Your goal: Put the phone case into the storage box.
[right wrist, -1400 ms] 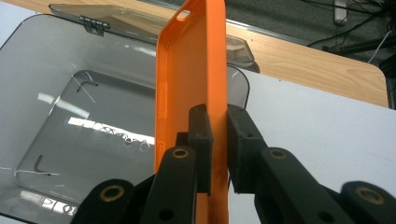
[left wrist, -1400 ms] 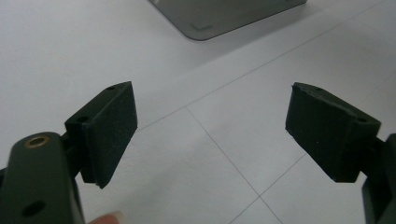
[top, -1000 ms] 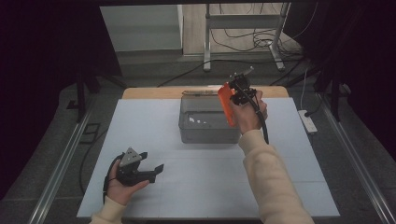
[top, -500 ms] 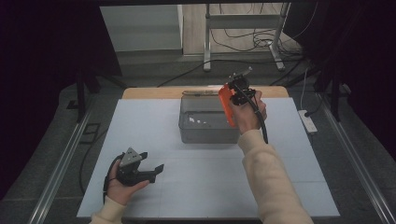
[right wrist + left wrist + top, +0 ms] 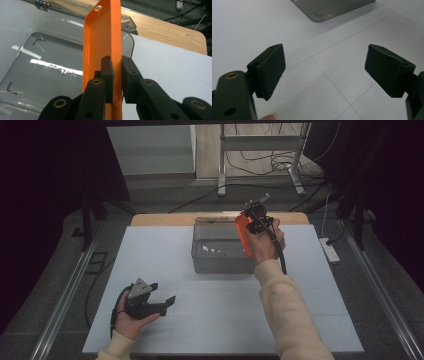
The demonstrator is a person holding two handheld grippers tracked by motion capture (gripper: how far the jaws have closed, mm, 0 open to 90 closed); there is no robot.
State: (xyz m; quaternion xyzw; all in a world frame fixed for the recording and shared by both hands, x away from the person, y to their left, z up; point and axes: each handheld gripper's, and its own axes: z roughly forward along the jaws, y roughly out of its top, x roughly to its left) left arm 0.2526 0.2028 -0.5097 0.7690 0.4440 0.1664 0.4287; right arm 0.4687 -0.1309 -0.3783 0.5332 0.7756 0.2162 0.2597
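Clamping the orange phone case (image 5: 103,37) by its thin wall, right gripper (image 5: 117,75) jaws pressed together on it, one pad inside the shell and one outside. Holding the case upright, on edge, above the right end of the clear box (image 5: 220,251). Hanging over the box's open top rather than resting in it, so apparently carrying the case in for placing. Lying on the box floor: a few small metal bits (image 5: 65,71), possibly rings and pins, too small to tell. Waiting well away from the box, toward the near left of the white mat (image 5: 165,250): left gripper (image 5: 324,72), jaws wide apart, nothing between them. Next, probably lowering the case inside the box walls, tilting it flat, then releasing without catching the rim.
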